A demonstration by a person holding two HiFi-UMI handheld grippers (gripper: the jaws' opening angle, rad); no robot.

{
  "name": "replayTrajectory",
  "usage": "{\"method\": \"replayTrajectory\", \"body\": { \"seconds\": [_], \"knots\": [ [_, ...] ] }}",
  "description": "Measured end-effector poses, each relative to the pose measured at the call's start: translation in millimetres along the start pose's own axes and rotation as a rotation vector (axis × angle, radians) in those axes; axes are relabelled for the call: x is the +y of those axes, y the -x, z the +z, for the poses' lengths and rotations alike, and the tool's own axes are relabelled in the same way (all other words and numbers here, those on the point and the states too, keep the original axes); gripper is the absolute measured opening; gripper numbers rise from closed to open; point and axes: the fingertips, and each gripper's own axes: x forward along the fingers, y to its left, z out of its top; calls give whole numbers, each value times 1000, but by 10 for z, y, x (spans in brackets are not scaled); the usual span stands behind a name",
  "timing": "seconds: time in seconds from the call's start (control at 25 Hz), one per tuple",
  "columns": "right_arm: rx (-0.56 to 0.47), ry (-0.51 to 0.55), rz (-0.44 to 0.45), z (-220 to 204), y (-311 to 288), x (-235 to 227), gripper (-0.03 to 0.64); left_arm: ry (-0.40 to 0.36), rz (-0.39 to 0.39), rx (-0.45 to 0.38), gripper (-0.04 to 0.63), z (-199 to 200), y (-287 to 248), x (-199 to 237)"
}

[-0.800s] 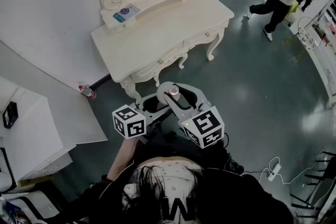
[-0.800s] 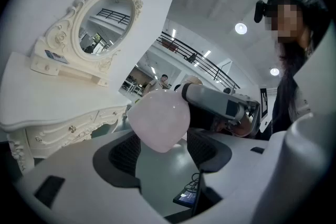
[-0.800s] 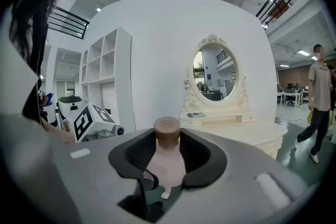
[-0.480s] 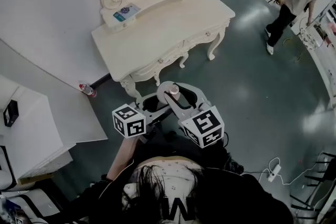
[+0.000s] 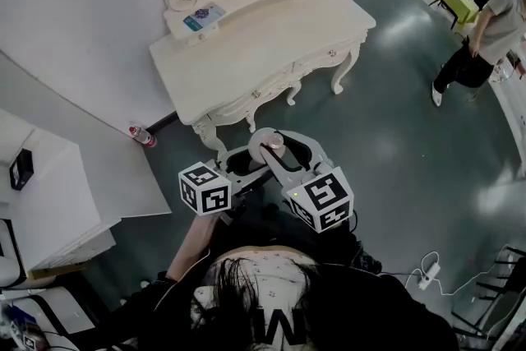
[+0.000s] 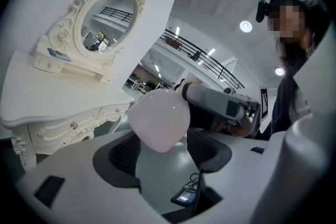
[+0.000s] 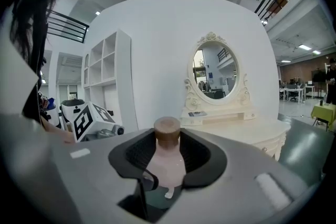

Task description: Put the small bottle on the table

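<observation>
Our right gripper (image 7: 168,155) clamps the small pink brown-capped bottle (image 7: 167,166); only the left gripper view shows its base, our left gripper (image 6: 163,157) gaping.

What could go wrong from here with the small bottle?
The right tongs hold the small bottle by its rounded body, so it might slip on the way. The open left tongs sit close to it and could knock it. A drop now would hit the floor, short of the table.
</observation>
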Motion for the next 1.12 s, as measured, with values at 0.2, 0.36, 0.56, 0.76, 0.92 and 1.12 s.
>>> {"method": "replayTrajectory", "body": {
  "seconds": [0.2, 0.36, 0.56, 0.76, 0.92, 1.12],
  "knots": [
    [4, -9, 29, -7, -129, -9, 150, 20, 25, -9, 264, 27, 35, 107],
    [17, -10, 56, -34, -287, -16, 150, 29, 54, -7, 264, 50, 70, 260],
    [31, -16, 60, -24, -468, -163, 150, 40, 58, 2, 264, 146, -7, 447],
    [31, -14, 45, 59, -704, -514, 150, 39, 38, 12, 265, 379, -250, 712],
    [27, -16, 18, 184, -946, -867, 150, 20, 18, 30, 264, 669, -477, 980],
    [20, -23, -17, 364, -1223, -1266, 150, 7, -16, 50, 264, 1021, -728, 1263]
  ]
}}
